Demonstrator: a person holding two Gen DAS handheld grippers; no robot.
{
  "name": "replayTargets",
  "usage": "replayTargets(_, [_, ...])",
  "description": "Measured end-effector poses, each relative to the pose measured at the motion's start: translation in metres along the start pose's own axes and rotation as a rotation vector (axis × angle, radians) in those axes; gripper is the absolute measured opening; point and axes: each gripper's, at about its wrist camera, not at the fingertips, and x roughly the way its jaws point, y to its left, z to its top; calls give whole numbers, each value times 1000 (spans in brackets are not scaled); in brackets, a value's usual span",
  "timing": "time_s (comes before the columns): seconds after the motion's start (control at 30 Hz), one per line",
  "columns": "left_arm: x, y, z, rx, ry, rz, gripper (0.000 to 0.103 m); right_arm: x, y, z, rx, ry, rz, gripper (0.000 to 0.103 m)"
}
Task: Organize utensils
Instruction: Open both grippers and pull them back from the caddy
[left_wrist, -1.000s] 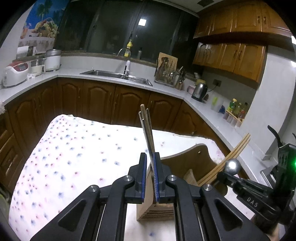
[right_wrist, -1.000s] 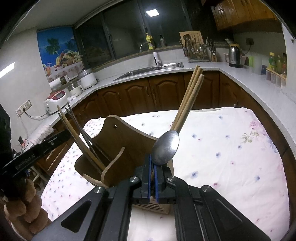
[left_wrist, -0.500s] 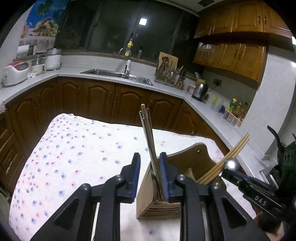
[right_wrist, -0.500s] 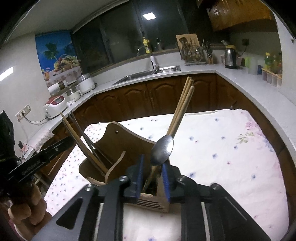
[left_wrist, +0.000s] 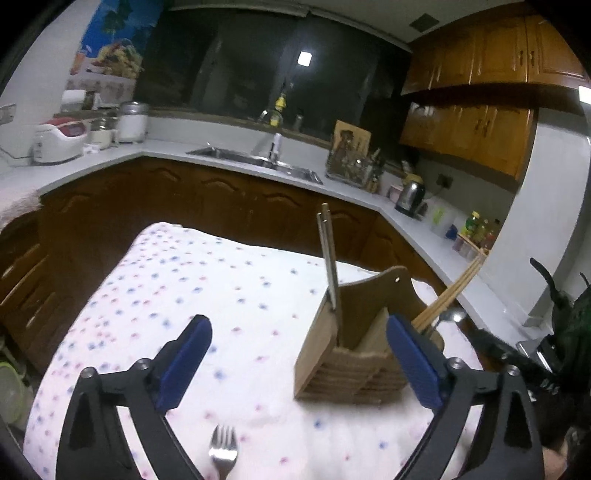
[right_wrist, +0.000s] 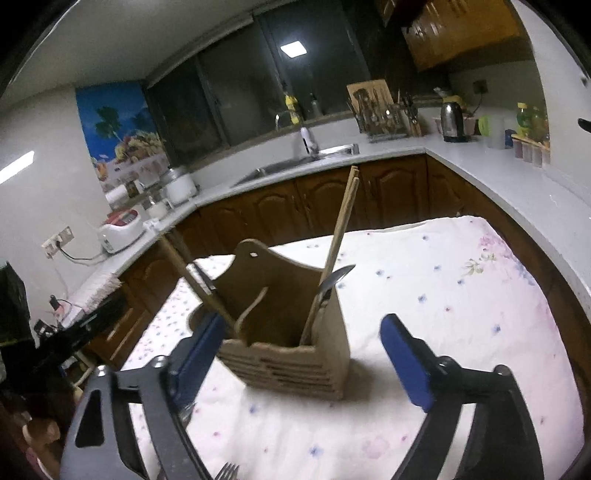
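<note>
A wooden utensil holder (left_wrist: 354, 362) (right_wrist: 288, 332) stands on the flowered tablecloth (left_wrist: 192, 280). Metal chopsticks (left_wrist: 328, 258) lean in its left compartment. Wooden chopsticks (right_wrist: 343, 221) and a spoon (right_wrist: 334, 280) stand in the right one. My left gripper (left_wrist: 299, 363) is back from the holder, jaws opening wide, and the blue pads (left_wrist: 184, 362) touch nothing. My right gripper (right_wrist: 303, 360) is likewise back with its jaws opening and nothing between them. A fork (left_wrist: 222, 448) lies on the cloth below the left gripper, and its tines (right_wrist: 227, 470) show at the bottom edge of the right wrist view.
The table ends at the cloth's left edge (left_wrist: 74, 332) and far edge. An L-shaped counter (left_wrist: 229, 158) behind carries a sink, a dish rack (left_wrist: 351, 166), a kettle (right_wrist: 452, 118) and a rice cooker (left_wrist: 59, 140). A hand (right_wrist: 37, 435) holds the left gripper at lower left.
Both grippers went from shut to wide open. The left let go of the metal chopsticks, the right of the spoon. Both drew back from the holder, and the fork came into view.
</note>
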Motion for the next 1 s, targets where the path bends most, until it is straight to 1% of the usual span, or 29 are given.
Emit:
replayTargets(0.07, [-19, 0, -13, 17, -14, 23, 102, -15, 4, -8, -5, -27, 11, 92])
replayTargets(0.13, [-39, -1, -25, 20, -25, 25, 102, -33, 8, -17, -4, -57, 20, 95])
replayTargets(0.3, [-86, 4, -50, 6, -37, 21, 102, -75, 16, -38, -4, -115, 38, 96])
replayTargets(0.4, [-110, 5, -61, 23, -58, 40, 102, -100, 21, -53, -21, -140, 39, 99])
replayTargets(0.5, [-136, 2, -76, 49, -80, 39, 102, -122, 28, -69, -46, -164, 24, 101])
replayTargets(0.6, [-155, -2, -90, 85, -92, 38, 102, -142, 33, -88, -67, -180, 10, 101])
replayTargets(0.7, [-171, -4, -98, 108, -107, 37, 102, -157, 37, -105, -73, -188, 13, 101])
replayTargets(0.8, [-192, -10, -106, 144, -154, 48, 102, -173, 45, -112, -106, -195, 2, 101])
replayTargets(0.87, [-201, -14, -113, 165, -185, 52, 102, -184, 51, -115, -130, -218, -13, 103])
replayTargets(0.9, [-204, -15, -120, 179, -200, 61, 102, -192, 54, -120, -138, -239, -23, 103])
replayTargets(0.97, [-208, -19, -141, 226, -246, 110, 102, -200, 57, -133, -145, -273, -38, 103])
replayTargets(1.0, [-205, -20, -152, 238, -242, 122, 102, -201, 57, -139, -148, -283, -47, 103])
